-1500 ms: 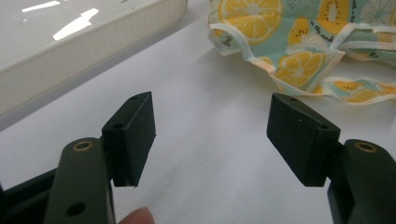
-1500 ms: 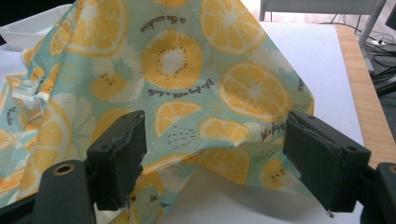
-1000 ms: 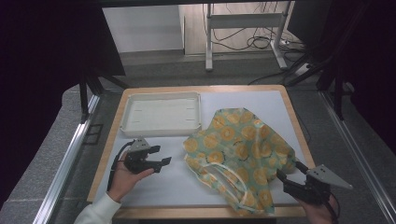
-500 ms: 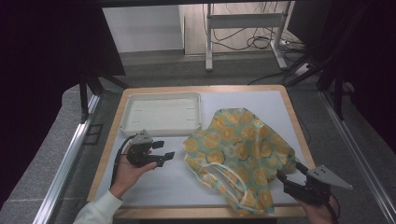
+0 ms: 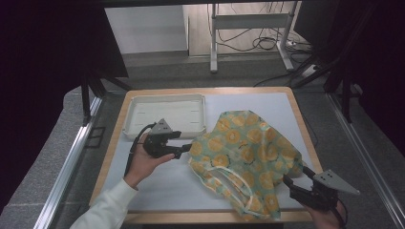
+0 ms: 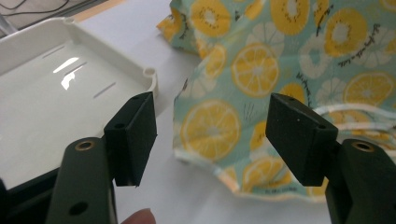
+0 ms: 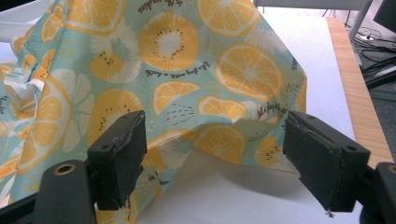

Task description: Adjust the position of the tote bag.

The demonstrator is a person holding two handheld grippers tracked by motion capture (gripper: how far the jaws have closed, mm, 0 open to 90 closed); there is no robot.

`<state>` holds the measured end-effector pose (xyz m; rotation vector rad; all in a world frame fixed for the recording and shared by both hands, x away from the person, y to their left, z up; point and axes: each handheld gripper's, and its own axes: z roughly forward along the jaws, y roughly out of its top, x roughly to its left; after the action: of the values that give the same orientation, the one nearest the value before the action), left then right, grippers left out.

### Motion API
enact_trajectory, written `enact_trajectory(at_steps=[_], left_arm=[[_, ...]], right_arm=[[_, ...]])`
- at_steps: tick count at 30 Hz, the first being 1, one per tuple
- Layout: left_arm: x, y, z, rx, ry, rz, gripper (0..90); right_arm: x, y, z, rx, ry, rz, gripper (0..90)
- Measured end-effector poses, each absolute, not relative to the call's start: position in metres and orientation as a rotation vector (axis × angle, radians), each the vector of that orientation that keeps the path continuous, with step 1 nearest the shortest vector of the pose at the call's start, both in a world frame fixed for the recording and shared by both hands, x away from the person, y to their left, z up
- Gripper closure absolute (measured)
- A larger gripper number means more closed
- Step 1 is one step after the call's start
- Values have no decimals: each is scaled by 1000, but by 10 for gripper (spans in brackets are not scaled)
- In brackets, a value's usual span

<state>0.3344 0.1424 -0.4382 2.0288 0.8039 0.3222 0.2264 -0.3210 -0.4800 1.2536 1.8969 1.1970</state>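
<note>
One lemon-print cloth [image 5: 243, 160], one white tray [image 5: 165, 114], two grippers on one table [image 5: 157, 191].

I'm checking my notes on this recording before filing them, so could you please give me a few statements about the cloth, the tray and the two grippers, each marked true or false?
1. The left gripper has its jaws open, close to an edge of the lemon-print cloth. True.
2. The right gripper is clamped shut on the cloth. False: its jaws stand wide apart with a cloth edge in front of them.
3. The white tray holds the cloth. False: the tray is empty, and the cloth lies on the table beside it.
4. The cloth lies crumpled rather than flat. True.
</note>
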Motion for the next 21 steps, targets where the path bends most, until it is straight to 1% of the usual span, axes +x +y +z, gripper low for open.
enact_trajectory(at_steps=[4,8,21], left_arm=[[341,132,-431,2039,786,342,337],[351,121,-425,2044,768,330,335],[384,98,-424,2040,783,291,345]], right_arm=[[226,-321,-480,1253,1898,1195,217],[226,-323,-481,1258,1897,1193,217],[226,-321,-483,1252,1906,1182,217]])
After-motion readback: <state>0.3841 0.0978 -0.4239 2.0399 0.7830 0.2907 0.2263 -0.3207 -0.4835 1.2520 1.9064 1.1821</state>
